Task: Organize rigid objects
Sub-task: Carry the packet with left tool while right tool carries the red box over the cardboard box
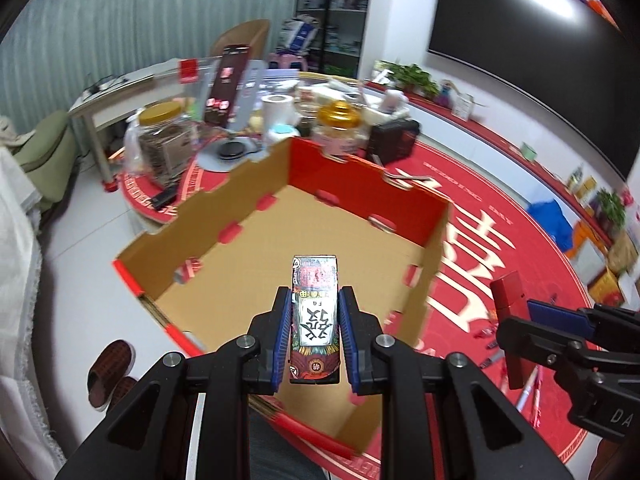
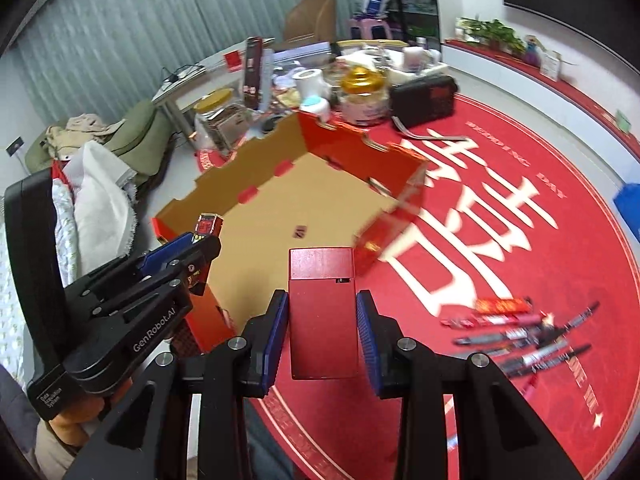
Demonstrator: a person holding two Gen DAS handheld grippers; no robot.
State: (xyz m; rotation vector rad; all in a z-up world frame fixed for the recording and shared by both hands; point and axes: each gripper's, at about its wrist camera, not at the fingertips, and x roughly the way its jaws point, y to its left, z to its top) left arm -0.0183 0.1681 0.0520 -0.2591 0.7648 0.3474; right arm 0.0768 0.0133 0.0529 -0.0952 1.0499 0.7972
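— What's along the far edge of that round red rug (image 2: 520, 380)?

— A clear jar with a yellow lid (image 1: 160, 111), a white paper roll (image 1: 276, 109), a jar with a gold lid (image 1: 339, 117) and a black radio (image 1: 394, 138), all crowded together. A tall dark carton (image 1: 226, 84) stands behind them.

— And off the rug?

— A pair of brown slippers (image 1: 112, 372) on the pale floor at its near left edge. A white desk (image 1: 116, 98) sits by the grey curtain (image 1: 140, 12), with a tan chair (image 2: 312, 16) beyond it.

— Anything on the walls?

— A big dark screen (image 1: 540, 60) on the right, with potted greenery (image 1: 412, 76) on the low ledge beneath. A glass-fronted cabinet (image 1: 336, 8) fills the back corner.
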